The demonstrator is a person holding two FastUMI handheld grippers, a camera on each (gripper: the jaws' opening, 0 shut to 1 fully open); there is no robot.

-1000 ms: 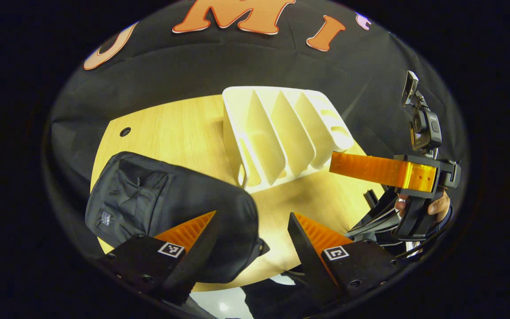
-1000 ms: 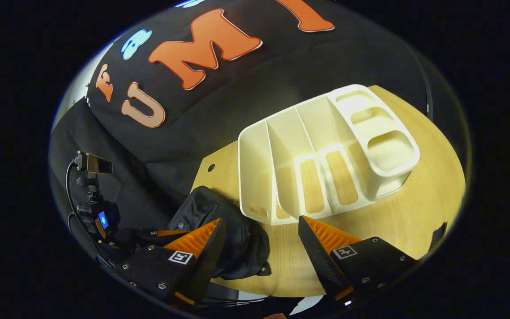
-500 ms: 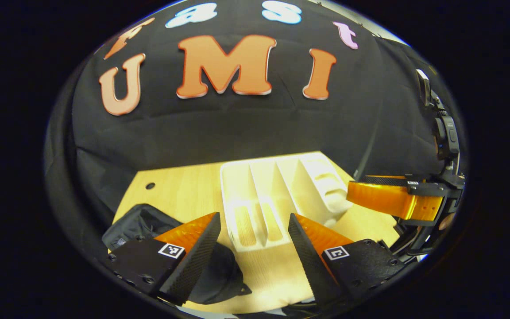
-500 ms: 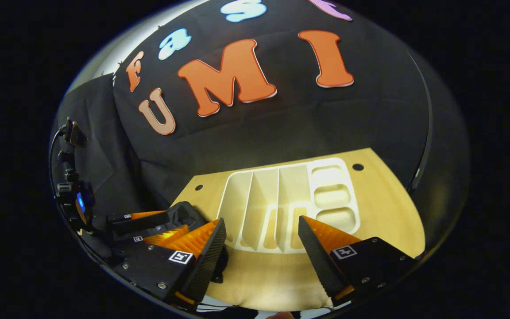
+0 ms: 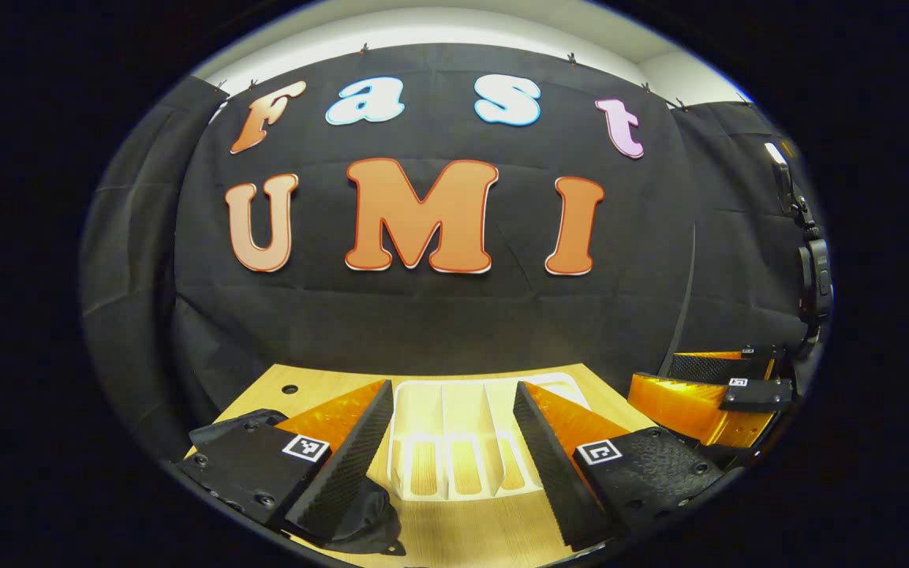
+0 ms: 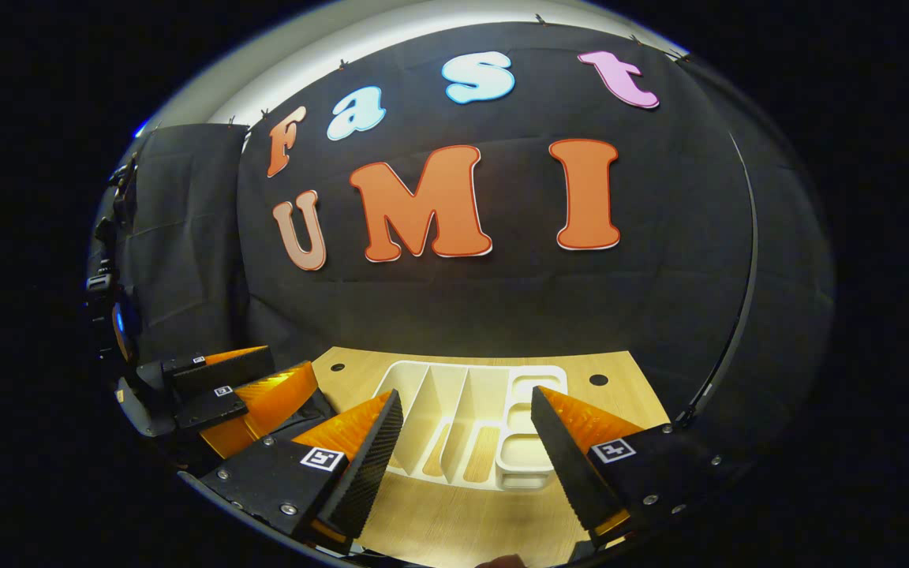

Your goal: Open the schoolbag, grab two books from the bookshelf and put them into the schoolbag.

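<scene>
Both tongs spread: left (image 5: 453,442), right (image 6: 466,450); schoolbag (image 5: 360,513) mostly hidden (behind finger), bookshelf (image 5: 454,430) partly.

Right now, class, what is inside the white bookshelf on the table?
The bookshelf slots that show hold no books: only white dividers and wood seen through the floor cut-outs. The left gripper fingers cover its outer slots, and the right gripper fingers hide part too.

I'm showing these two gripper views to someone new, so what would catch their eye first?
Most striking is the white bookshelf on the wooden table, its slots holding no books, framed between the open fingers of the left gripper. The right gripper is open too, pointing at the same shelf. A dark schoolbag lies at the table's near left edge.
</scene>
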